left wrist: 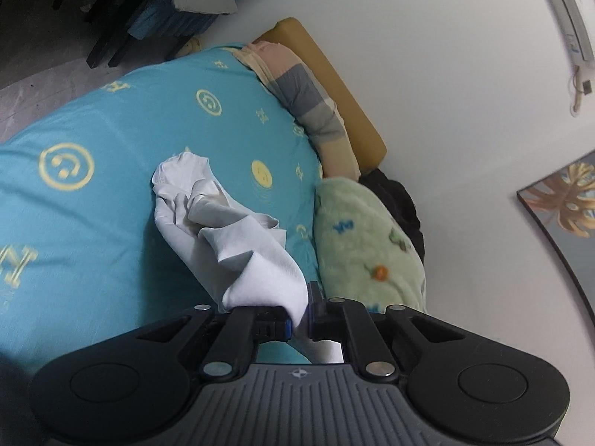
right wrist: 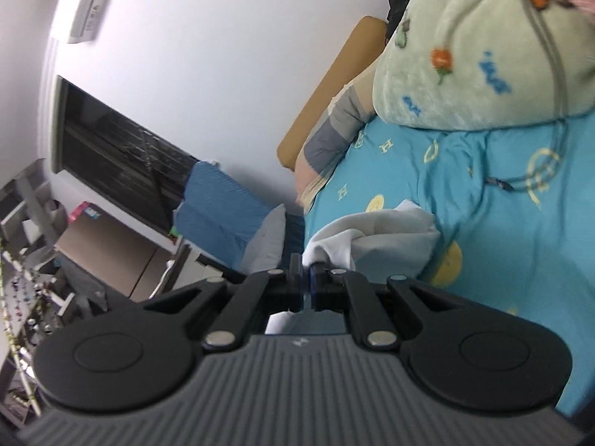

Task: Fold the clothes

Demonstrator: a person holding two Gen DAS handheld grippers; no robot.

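A crumpled white garment (left wrist: 223,223) lies on a turquoise bed sheet (left wrist: 93,119) printed with yellow smileys. My left gripper (left wrist: 299,314) is shut on one end of the garment, which bunches up over the fingers. In the right wrist view the same white garment (right wrist: 375,238) trails from my right gripper (right wrist: 306,277), which is shut on another edge of it, above the bed's side edge. The cloth between the two grips is wrinkled and slack.
A green plush blanket (left wrist: 364,245) sits at the head of the bed, also in the right wrist view (right wrist: 483,48). A striped pillow (left wrist: 308,100) and tan headboard (left wrist: 334,70) lie against the white wall. A blue chair (right wrist: 219,204), desk and clutter stand beside the bed.
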